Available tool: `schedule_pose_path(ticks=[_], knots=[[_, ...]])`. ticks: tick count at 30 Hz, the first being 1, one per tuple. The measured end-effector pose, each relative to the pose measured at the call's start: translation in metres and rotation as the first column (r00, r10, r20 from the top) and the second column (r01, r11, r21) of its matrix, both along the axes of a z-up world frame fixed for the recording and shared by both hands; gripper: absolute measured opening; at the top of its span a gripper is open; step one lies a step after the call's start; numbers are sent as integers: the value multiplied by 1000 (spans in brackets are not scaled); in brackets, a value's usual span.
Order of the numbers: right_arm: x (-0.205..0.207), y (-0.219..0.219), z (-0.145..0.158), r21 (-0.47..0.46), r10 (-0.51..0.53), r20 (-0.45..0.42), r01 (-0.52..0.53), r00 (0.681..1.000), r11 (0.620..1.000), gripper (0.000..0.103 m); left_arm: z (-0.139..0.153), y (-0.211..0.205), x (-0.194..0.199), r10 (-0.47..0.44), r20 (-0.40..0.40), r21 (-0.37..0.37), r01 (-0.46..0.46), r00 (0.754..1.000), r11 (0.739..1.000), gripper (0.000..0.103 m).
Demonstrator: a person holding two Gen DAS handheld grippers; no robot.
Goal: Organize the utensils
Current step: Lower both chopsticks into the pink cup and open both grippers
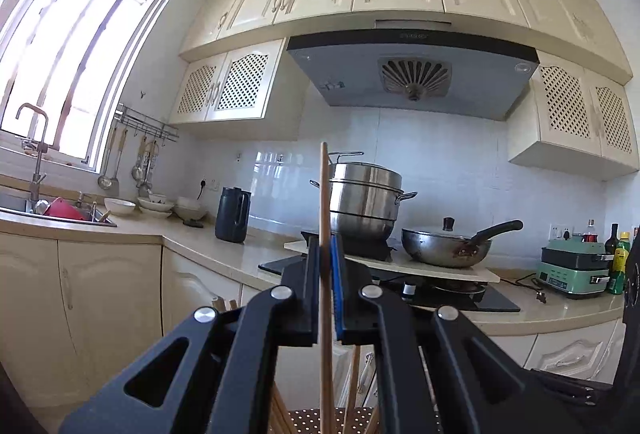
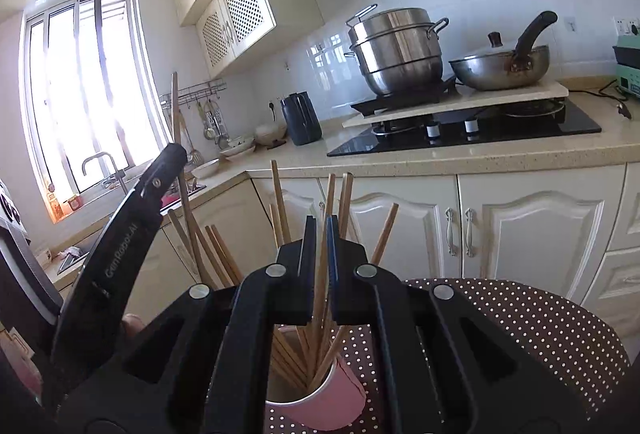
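Observation:
In the left wrist view my left gripper (image 1: 326,248) is shut on one upright wooden chopstick (image 1: 324,186), which runs down past the fingers toward a polka-dot table (image 1: 308,420). From the right wrist view, my right gripper (image 2: 321,224) is shut on another chopstick (image 2: 321,274) whose lower end stands in a pink cup (image 2: 336,404) with several more chopsticks (image 2: 278,202). The left gripper (image 2: 176,154) shows at the left there, holding its chopstick (image 2: 175,102) upright beside the cup. That stick's lower end is hidden.
The cup stands on a round brown polka-dot table (image 2: 520,330) in front of cream cabinets (image 2: 532,230). Behind, the counter holds a hob (image 2: 500,130) with a steel pot (image 2: 396,50) and wok (image 2: 500,68), a black jug (image 2: 300,118) and a sink (image 1: 60,214).

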State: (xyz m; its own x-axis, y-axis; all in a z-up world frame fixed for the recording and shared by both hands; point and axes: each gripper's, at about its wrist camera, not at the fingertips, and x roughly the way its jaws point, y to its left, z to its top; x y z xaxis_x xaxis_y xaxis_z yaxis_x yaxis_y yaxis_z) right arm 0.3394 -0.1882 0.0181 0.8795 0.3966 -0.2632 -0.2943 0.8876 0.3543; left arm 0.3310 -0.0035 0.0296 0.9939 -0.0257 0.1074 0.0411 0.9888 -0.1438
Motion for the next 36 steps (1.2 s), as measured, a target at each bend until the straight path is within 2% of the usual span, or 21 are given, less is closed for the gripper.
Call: schedule_pose_path(ticks=[9,14,19,22,24,25,26,27,28,29,30,33,36], knots=[[3,-11,-19,-8,-13,-75,13,997,1000,6,-35,-6,-3,59,-59,61,-56,996,997,6],[1,-14,-30,0,-18,-123,18,992,1000,6,-59,-3,-9,91,-128,96,-79,988,992,6],[-7,-12,-35,-36,-8,-151,3,989,999,6,-66,8,-16,105,-179,69,-94,978,993,7],[-17,-11,-34,-58,-2,-150,-7,989,998,7,-66,11,-21,113,-211,91,-96,971,991,8],[-23,-11,-32,-69,-4,-155,-7,988,998,7,-63,12,-25,97,-247,91,-76,964,993,15],[-27,-11,-31,-75,-1,-158,-11,987,997,10,-62,14,-28,90,-256,87,-70,962,994,27],[-32,-12,-29,-82,13,-162,-27,987,996,14,-60,15,-32,87,-263,83,-67,961,994,32],[-36,-12,-28,-91,19,-162,-34,987,995,27,-58,17,-36,86,-266,81,-67,960,994,32],[-40,-13,-26,-102,12,-159,-29,987,994,54,-55,18,-42,84,-266,79,-65,960,995,32],[-48,-14,-24,-116,-8,-142,-9,990,993,66,-53,19,-47,85,-265,82,-65,960,995,32],[-55,-15,-21,-126,-21,-120,6,993,992,70,-50,20,-52,88,-264,87,-67,961,994,33],[-76,-18,-14,-170,-43,-110,24,993,985,70,-41,22,-70,106,-261,103,-81,959,991,37],[-93,-24,-10,-158,-54,-131,33,990,987,75,-33,25,-92,118,-271,98,-94,955,991,47]])
